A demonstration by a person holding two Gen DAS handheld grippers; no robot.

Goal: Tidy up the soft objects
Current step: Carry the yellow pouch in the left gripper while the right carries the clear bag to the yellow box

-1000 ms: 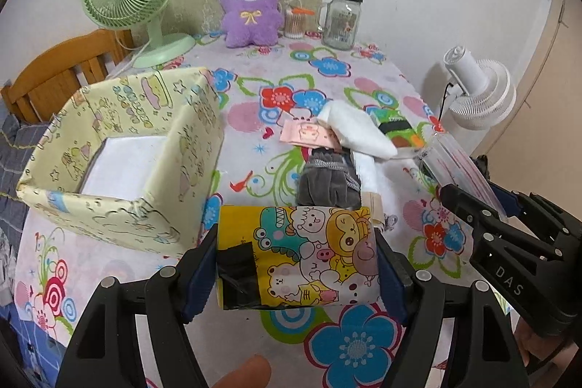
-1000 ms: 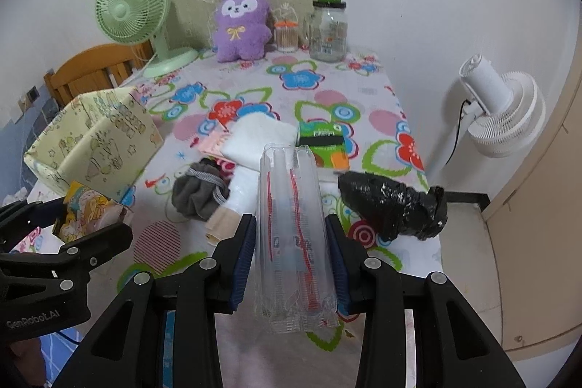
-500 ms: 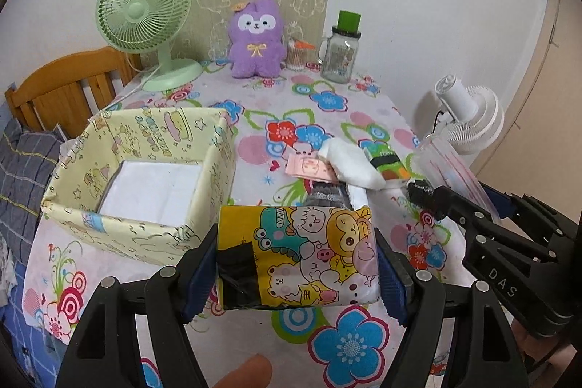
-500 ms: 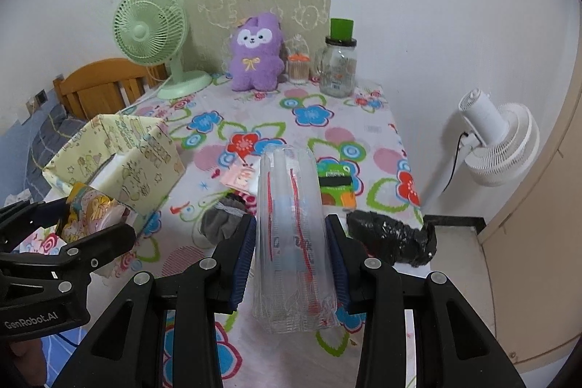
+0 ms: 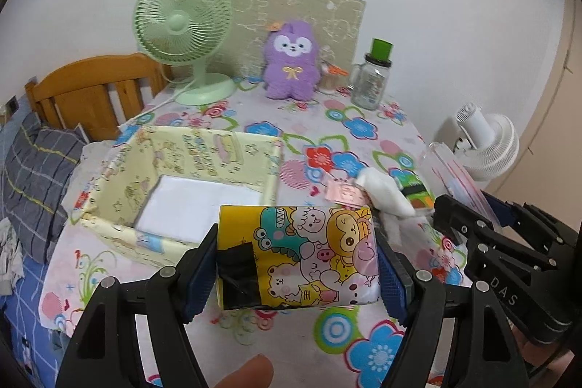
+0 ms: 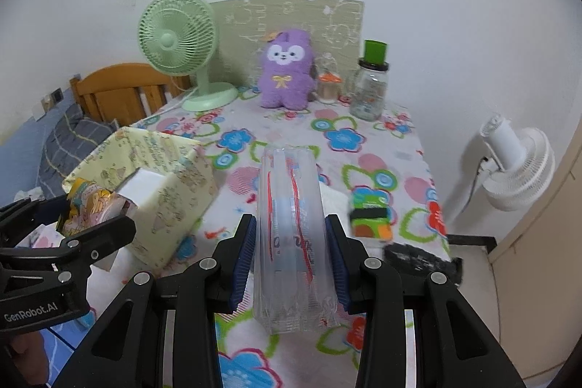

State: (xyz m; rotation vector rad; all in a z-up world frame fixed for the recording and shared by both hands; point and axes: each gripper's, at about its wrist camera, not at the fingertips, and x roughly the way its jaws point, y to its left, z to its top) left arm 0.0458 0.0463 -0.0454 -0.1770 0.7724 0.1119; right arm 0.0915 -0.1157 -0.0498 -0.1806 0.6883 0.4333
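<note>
My left gripper (image 5: pixel 296 264) is shut on a yellow cartoon-print pack (image 5: pixel 298 257) and holds it above the table, just in front of the open yellow storage box (image 5: pixel 203 151). My right gripper (image 6: pixel 291 253) is shut on a clear plastic pack with red stripes (image 6: pixel 291 231), held up to the right of the box (image 6: pixel 171 184). On the flowered tablecloth lie a white cloth (image 5: pixel 385 191), a pink packet (image 5: pixel 343 193), a green and orange pack (image 6: pixel 371 213) and a black bag (image 6: pixel 422 257).
At the back stand a green fan (image 5: pixel 185 31), a purple plush toy (image 5: pixel 291 60), a glass jar with green lid (image 5: pixel 373 75) and a small bottle (image 6: pixel 329 86). A wooden chair (image 5: pixel 91 90) is at the left, a white fan (image 5: pixel 487 144) off the table's right edge.
Both grippers have pulled back and risen with their packs. The box now lies further ahead of the left gripper, and the grey cloth has dropped out of sight behind the held packs.
</note>
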